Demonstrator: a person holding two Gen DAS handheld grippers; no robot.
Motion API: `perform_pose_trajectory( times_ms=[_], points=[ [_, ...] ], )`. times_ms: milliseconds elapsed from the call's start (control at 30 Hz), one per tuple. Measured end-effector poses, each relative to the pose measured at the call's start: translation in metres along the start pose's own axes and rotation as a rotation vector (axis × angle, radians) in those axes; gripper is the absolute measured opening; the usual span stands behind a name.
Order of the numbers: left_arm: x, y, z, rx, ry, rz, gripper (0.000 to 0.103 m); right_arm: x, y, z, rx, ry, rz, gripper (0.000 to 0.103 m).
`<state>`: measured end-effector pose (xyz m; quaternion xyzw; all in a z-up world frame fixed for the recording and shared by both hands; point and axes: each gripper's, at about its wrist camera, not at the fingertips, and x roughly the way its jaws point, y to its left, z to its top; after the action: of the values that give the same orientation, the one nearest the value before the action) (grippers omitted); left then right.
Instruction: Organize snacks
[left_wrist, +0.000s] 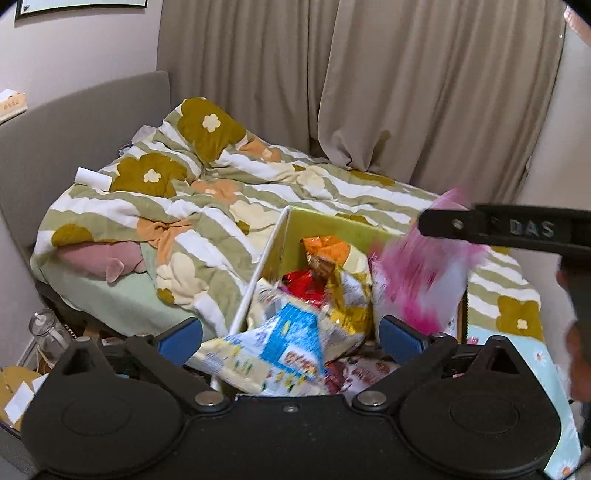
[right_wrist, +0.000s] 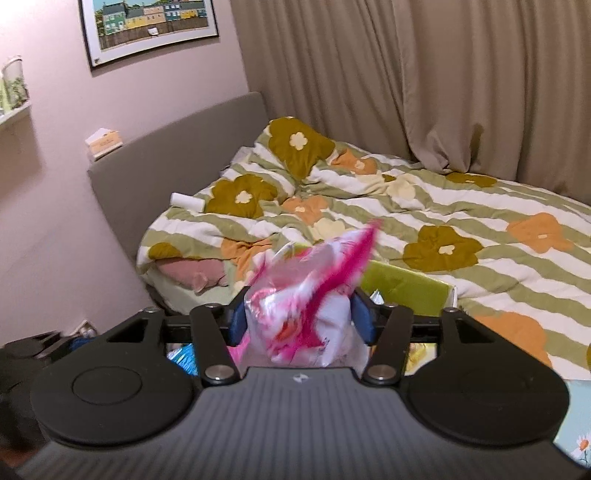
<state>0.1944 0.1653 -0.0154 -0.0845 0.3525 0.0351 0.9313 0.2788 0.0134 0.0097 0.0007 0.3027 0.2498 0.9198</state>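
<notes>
Our right tool (right_wrist: 298, 318) clamps the pink-and-white snack bag (right_wrist: 306, 295) above the green box (left_wrist: 332, 229); our left tool (left_wrist: 291, 334) hangs open over the packets inside. We judge we are mid-stowing: next, lower and release. Behind lies the bed (left_wrist: 147, 206).

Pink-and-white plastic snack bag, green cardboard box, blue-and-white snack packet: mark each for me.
Pink-and-white plastic snack bag (right_wrist: 310, 314): right wrist view, crumpled middle.
Green cardboard box (left_wrist: 343, 229): left wrist view, inner back wall.
Blue-and-white snack packet (left_wrist: 291, 332): left wrist view, blue panel.
</notes>
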Motion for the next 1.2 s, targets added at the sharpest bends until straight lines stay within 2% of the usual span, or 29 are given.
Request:
perform_pose_trajectory(
  times_ms=[33, 67, 400, 533, 767, 900, 1067, 1200],
  points=[
    [-0.001, 0.003, -0.002, 0.004, 0.004, -0.001, 0.103, 0.003, 0.002, -0.002, 0.004, -0.005, -0.013, 0.101],
    [-0.001, 0.005, -0.003, 0.009, 0.008, -0.002, 0.103, 0.005, 0.003, -0.003, 0.012, -0.01, -0.022, 0.103],
    [0.012, 0.022, -0.02, 0.062, 0.053, -0.074, 0.103, -0.007, 0.014, -0.025, 0.065, -0.007, -0.104, 0.103],
    [0.005, 0.022, -0.021, 0.079, 0.049, -0.108, 0.103, -0.022, 0.021, -0.029, 0.083, -0.02, -0.135, 0.103],
    [-0.037, 0.002, -0.021, 0.124, -0.018, -0.127, 0.103, -0.082, 0.021, -0.034, 0.102, -0.093, -0.162, 0.103],
    [-0.07, -0.02, -0.021, 0.164, -0.087, -0.136, 0.103, -0.127, 0.013, -0.041, 0.11, -0.132, -0.205, 0.103],
    [-0.11, -0.049, -0.029, 0.208, -0.168, -0.117, 0.103, -0.177, -0.006, -0.057, 0.119, -0.143, -0.288, 0.103],
    [-0.13, -0.069, -0.042, 0.234, -0.192, -0.107, 0.103, -0.207, -0.023, -0.075, 0.152, -0.111, -0.341, 0.103]
  ],
)
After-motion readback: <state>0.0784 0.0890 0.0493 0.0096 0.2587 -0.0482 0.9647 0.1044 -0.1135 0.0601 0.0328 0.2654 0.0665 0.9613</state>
